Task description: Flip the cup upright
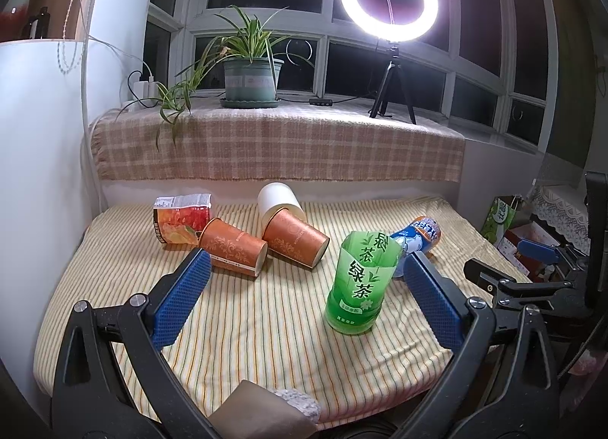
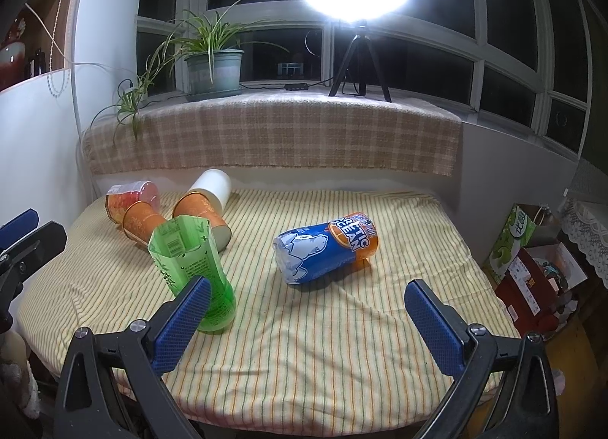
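A green tea cup [image 1: 361,283] cut from a bottle stands upright on the striped cloth; it also shows in the right wrist view [image 2: 193,268]. A blue "Arctic Ocean" cup [image 2: 326,249] lies on its side, also seen behind the green cup [image 1: 418,237]. Two orange paper cups [image 1: 235,247] [image 1: 296,239], a white cup [image 1: 277,199] and a red-orange printed cup [image 1: 178,218] lie on their sides at the back left. My left gripper [image 1: 304,279] is open and empty, above the cloth. My right gripper [image 2: 307,306] is open and empty, in front of the blue cup.
The table [image 2: 342,344] is covered with a striped cloth. A checked ledge [image 1: 277,142] behind it holds a potted plant [image 1: 250,74] and a ring light on a tripod [image 1: 391,59]. Boxes and a green bag [image 2: 528,260] stand on the right.
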`<state>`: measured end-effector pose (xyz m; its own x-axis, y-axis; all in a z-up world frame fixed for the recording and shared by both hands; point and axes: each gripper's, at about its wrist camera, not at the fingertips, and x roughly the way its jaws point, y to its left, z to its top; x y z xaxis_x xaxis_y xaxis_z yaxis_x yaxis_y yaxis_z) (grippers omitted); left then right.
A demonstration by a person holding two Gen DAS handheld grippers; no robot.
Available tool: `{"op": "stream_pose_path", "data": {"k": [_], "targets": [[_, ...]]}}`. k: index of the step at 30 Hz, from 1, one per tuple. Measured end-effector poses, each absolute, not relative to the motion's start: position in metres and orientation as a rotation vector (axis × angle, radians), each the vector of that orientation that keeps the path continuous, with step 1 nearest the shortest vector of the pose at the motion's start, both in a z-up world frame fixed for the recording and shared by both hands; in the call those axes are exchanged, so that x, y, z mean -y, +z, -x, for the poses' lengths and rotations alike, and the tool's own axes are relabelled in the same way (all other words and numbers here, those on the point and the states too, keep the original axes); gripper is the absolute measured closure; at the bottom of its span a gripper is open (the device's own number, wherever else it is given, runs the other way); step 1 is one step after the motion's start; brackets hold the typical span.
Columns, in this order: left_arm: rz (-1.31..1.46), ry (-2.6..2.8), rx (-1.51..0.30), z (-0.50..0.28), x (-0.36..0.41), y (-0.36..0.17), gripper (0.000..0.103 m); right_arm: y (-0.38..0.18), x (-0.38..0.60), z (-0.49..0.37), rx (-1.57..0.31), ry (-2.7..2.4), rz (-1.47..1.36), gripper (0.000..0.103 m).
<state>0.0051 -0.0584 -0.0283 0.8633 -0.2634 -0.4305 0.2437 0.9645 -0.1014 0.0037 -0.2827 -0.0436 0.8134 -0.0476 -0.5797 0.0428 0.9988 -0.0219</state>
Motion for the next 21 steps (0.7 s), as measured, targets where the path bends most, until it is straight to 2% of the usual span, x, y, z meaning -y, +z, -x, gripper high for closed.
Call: {"op": "stream_pose_path", "data": {"k": [21], "targets": [[0.038, -0.239, -0.453, -0.0123, 0.053, -0.0298, 0.0, -0.0484, 0.2787, -0.007, -0.633, -0.029, 0.012, 0.0]]}}
